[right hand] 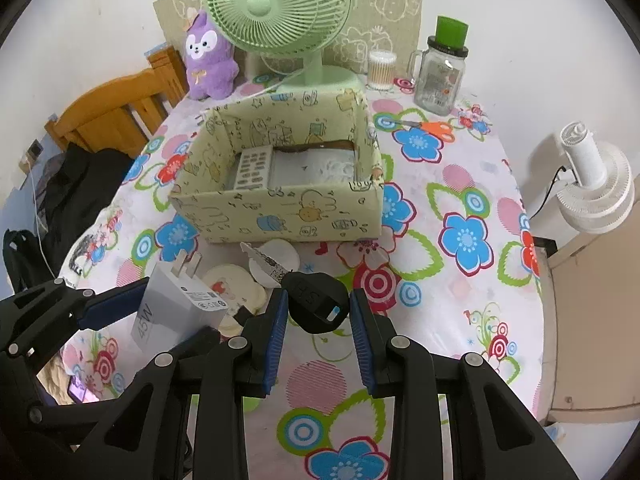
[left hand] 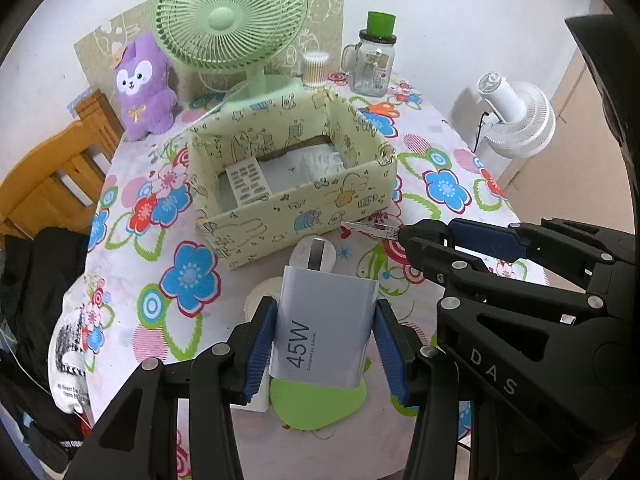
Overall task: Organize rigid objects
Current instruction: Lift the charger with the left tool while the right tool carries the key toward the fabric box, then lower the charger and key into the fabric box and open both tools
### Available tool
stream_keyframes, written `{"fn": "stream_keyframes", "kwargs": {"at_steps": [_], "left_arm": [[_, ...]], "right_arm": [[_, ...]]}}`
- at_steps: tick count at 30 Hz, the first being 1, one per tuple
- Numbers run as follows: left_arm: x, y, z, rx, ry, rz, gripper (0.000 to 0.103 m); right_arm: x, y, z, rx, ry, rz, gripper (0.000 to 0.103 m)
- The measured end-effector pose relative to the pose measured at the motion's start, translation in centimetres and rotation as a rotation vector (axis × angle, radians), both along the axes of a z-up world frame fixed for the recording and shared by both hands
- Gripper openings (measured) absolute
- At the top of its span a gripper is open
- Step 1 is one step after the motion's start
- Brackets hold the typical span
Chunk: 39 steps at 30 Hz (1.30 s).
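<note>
We clamp a white 45W wall charger [left hand: 326, 330] left, a black-headed key [right hand: 316, 300] right; level both over the near patterned cardboard box [right hand: 280, 216].

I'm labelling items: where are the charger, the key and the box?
charger [left hand: 326, 326]: left wrist view, its white front face.
key [right hand: 316, 300]: right wrist view, its black head.
box [right hand: 288, 216]: right wrist view, its near wall.

Two fans [right hand: 280, 4] [right hand: 592, 184], one box [right hand: 280, 208], one charger [left hand: 324, 328], one key [right hand: 304, 288], one jar [right hand: 440, 76].
</note>
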<state>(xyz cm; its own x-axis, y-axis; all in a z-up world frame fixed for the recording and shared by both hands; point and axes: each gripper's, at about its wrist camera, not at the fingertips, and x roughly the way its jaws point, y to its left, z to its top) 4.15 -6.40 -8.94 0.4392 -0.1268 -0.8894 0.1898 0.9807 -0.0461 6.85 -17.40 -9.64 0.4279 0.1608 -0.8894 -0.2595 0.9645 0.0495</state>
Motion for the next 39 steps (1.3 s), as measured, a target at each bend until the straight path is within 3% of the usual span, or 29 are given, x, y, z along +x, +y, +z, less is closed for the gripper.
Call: {"fn": "stream_keyframes", "kwargs": {"at_steps": [23, 39], "left_arm": [[0.9, 2.8, 3.9, -0.024, -0.058, -0.054, 0.05], [4.5, 2.9, 3.9, -0.015, -0.057, 0.055, 0.05]], "right_arm": [[0.1, 2.9, 4.6, -0.015, -0.057, -0.063, 0.034], [4.8, 3.1, 4.6, 0.001, -0.052, 0.038, 0.034]]}}
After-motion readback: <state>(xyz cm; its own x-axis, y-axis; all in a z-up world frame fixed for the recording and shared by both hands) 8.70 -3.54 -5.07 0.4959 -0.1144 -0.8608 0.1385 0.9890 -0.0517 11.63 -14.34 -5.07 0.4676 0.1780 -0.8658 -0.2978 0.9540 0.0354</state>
